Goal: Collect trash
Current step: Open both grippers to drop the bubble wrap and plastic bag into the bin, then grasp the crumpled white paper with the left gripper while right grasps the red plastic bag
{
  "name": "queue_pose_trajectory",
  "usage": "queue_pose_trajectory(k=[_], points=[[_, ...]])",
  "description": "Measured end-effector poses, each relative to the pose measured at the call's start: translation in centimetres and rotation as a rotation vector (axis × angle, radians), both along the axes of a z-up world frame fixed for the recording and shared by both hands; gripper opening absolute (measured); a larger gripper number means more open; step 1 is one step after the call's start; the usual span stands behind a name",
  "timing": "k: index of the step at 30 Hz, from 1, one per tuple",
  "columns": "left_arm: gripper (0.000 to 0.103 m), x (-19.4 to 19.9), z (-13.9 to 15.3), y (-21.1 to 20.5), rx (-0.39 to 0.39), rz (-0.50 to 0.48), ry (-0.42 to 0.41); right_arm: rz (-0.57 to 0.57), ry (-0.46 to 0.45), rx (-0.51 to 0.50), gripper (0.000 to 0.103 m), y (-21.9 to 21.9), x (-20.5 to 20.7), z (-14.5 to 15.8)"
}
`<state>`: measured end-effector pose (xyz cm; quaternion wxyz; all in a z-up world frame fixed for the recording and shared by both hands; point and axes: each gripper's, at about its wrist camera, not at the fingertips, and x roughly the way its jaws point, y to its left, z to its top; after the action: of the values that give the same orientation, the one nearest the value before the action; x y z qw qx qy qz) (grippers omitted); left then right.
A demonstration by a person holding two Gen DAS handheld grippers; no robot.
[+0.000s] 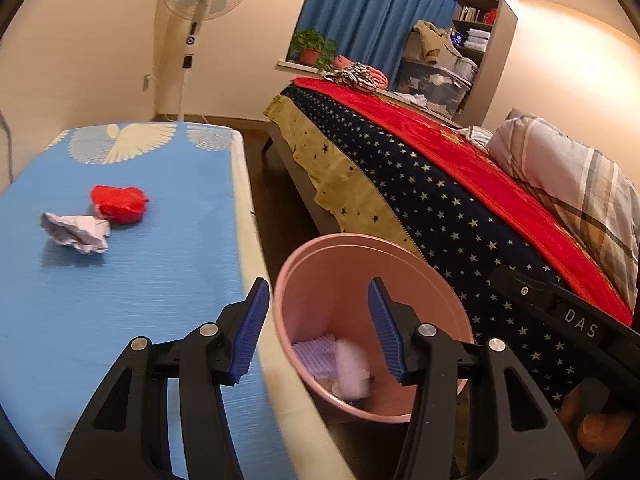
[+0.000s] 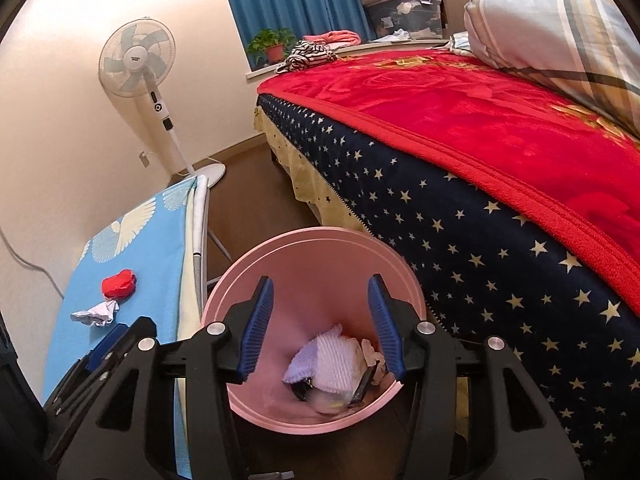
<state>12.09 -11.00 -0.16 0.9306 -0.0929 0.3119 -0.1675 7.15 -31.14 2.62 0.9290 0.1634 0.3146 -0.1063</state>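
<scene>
Table (image 1: 168, 240) with blue cover carries two pieces of trash well left of the bin: a crumpled white paper (image 1: 78, 230) touching a red wad (image 1: 119, 203) just behind it. Left gripper (image 1: 318, 330) hangs with jaws apart, nothing between them, one finger over the table edge and the other over the pink bin (image 1: 304, 264). Right gripper (image 2: 320, 328) is also spread and empty, directly above the bin (white and lilac scraps (image 2: 334, 364) lie at its bottom), with the bed (image 2: 460, 232) just to the right.
</scene>
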Motion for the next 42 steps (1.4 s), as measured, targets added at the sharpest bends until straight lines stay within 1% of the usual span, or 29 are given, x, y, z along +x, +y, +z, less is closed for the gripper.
queue_pose_trajectory(k=[7, 11, 17, 20, 23, 26, 29, 35, 39, 42], points=[[0.05, -0.4, 0.2, 3.1, -0.002, 0.074, -0.009, 0.033, -0.015, 0.015, 0.05, 1.6, 0.2, 0.0], [0.047, -0.4, 0.1, 5.7, -0.005, 0.138, -0.02, 0.074, -0.033, 0.022, 0.05, 3.2, 0.8, 0.0], [0.047, 0.0, -0.4, 9.7, -0.017, 0.273, -0.027, 0.142, -0.067, 0.047, 0.05, 6.1, 2.1, -0.3], [0.047, 0.4, -0.6, 11.7, -0.014, 0.359, -0.031, 0.169, -0.079, 0.062, 0.05, 7.4, 2.9, -0.6], [0.047, 1.0, -0.8, 14.1, -0.039, 0.445, -0.03, 0.205, -0.08, 0.067, 0.05, 8.8, 3.7, -1.0], [0.048, 1.8, -0.9, 16.0, -0.067, 0.504, -0.026, 0.233, -0.081, 0.078, 0.05, 9.9, 4.7, -1.3], [0.051, 2.9, -1.3, 16.9, -0.08, 0.534, -0.009, 0.269, -0.082, 0.087, 0.05, 11.0, 5.8, -1.7], [0.051, 5.0, -2.6, 18.3, -0.1, 0.552, 0.028, 0.339, -0.068, 0.092, 0.05, 13.4, 8.3, -2.3], [0.051, 6.3, -3.1, 18.8, -0.1, 0.546, 0.046, 0.373, -0.052, 0.116, 0.05, 14.7, 10.1, -3.0], [0.051, 7.4, -3.7, 19.0, -0.107, 0.534, 0.076, 0.403, -0.04, 0.132, 0.05, 15.9, 11.7, -3.5]])
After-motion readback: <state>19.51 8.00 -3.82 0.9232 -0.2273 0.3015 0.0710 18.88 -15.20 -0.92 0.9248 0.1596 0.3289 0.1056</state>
